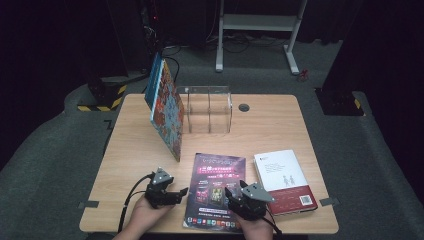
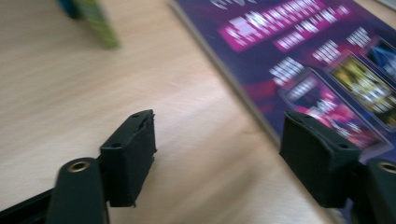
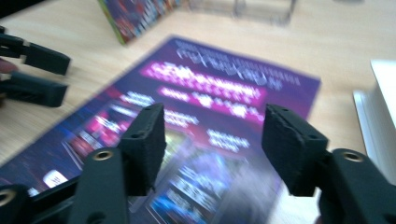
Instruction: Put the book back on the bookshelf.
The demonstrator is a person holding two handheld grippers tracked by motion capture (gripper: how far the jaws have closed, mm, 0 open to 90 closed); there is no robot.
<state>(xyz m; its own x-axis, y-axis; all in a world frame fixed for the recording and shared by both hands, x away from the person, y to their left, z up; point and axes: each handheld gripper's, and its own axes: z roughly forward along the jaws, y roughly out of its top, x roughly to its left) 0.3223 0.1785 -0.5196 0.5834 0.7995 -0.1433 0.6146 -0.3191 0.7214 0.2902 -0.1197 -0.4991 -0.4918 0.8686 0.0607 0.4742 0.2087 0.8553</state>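
Observation:
A purple magazine (image 1: 215, 187) lies flat near the table's front edge. My left gripper (image 1: 183, 192) sits low at the magazine's left edge, open; in the left gripper view (image 2: 219, 126) one jaw is over bare wood and the other over the magazine (image 2: 303, 56). My right gripper (image 1: 231, 192) hovers over the magazine's lower right part, open, with nothing between its jaws. In the right gripper view (image 3: 212, 121) the blurred magazine (image 3: 210, 84) runs ahead, and the left gripper (image 3: 44, 74) shows at the far left.
A white book with a red band (image 1: 282, 175) lies right of the magazine. A colourful book (image 1: 167, 107) stands tilted against a clear acrylic holder (image 1: 210, 107) at mid table. A cable hole (image 1: 244, 107) is behind the holder.

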